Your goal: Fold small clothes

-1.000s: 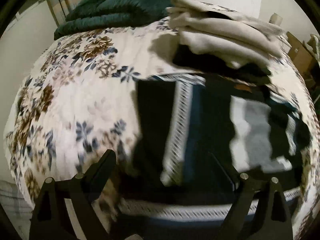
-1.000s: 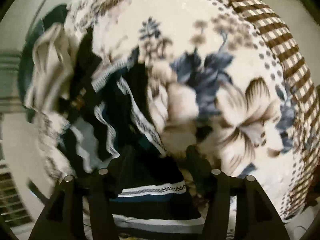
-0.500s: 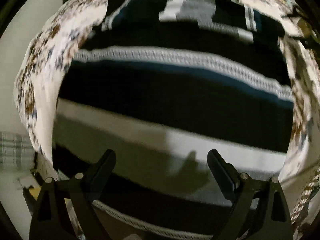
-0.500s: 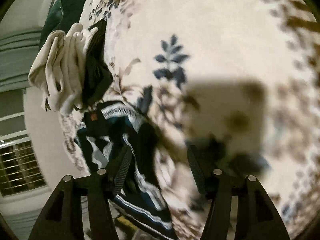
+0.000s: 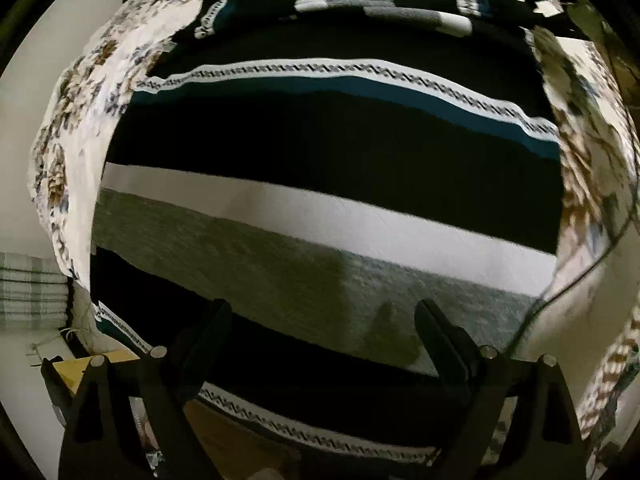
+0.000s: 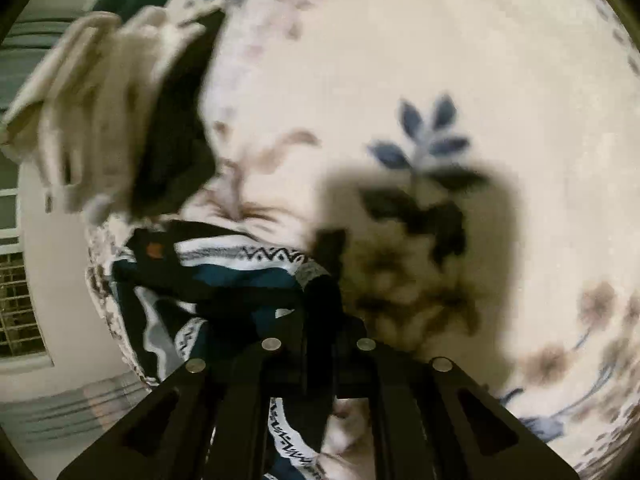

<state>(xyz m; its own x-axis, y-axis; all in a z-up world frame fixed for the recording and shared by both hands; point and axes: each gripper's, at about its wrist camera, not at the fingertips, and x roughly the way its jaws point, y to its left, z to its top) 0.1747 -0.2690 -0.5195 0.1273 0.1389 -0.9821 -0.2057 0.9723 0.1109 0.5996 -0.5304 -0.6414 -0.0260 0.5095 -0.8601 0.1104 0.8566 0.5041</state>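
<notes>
Your right gripper's fingers have just closed on an edge of the striped garment at lower centre; your left gripper hangs open over it, spread on the floral bed. You're taking hold; next, grip with the left. Folded clothes sit upper left.

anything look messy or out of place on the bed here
Mostly the striped garment: in the right wrist view it is bunched and twisted near the beige folded pile, not flat. The right gripper has just closed on its edge. Nothing looks damaged.
</notes>
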